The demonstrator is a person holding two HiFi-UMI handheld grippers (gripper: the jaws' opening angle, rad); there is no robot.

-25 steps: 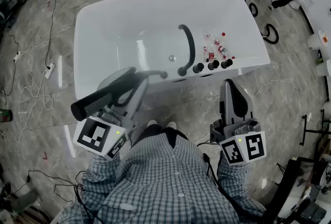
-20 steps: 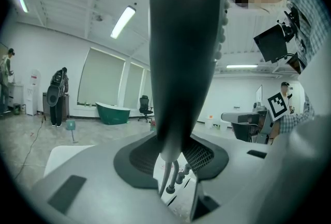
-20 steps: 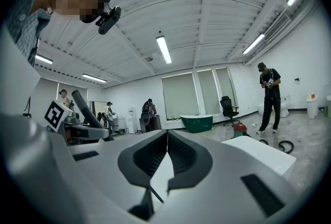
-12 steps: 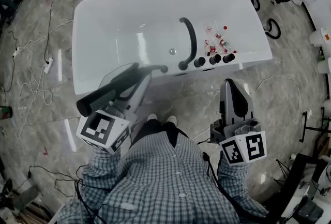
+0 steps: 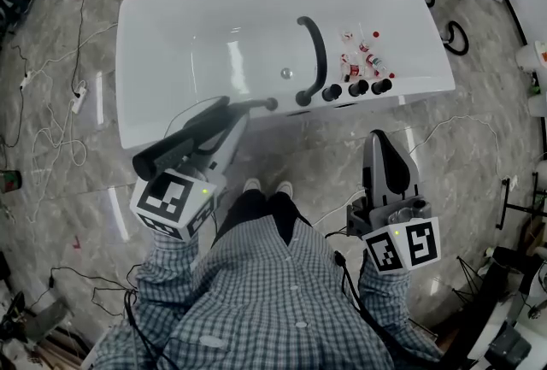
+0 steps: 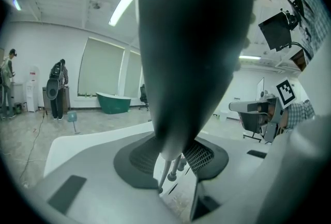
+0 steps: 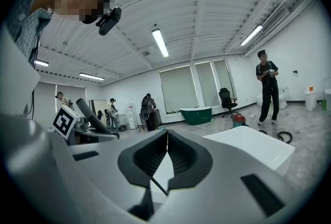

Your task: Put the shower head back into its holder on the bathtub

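Right, L gripper (image 6: 173, 158) first: jaws are clamped on the shower head (image 6: 191, 36), a dark tapered body filling most of the L gripper view, w/ the pads pressing its narrow part from both sides. In the head view I see it lying slanted. Its thick black end is low-left over the floor, and its thin end points up-right to the near rim of the bathtub (image 5: 162, 44), close to the foot of the curved black spout (image 5: 318, 48). It's not seated in any fitting, and I can't tell which fitting is the holder.

R gripper (image 7: 166, 158): jaws are pressed together w/ nothing btwn them. It's held over the floor, apart from the tub's near wall, on my side of the three black knobs (image 5: 359, 88). Small red-and-white bottles (image 5: 363, 61) sit on the rim just behind those knobs.

The grey marble floor (image 5: 461, 155) has a power strip (image 5: 76, 97) at left. Farther off there's a green tub (image 7: 195, 114) by the far wall and a person in black (image 7: 267, 86) standing at right.
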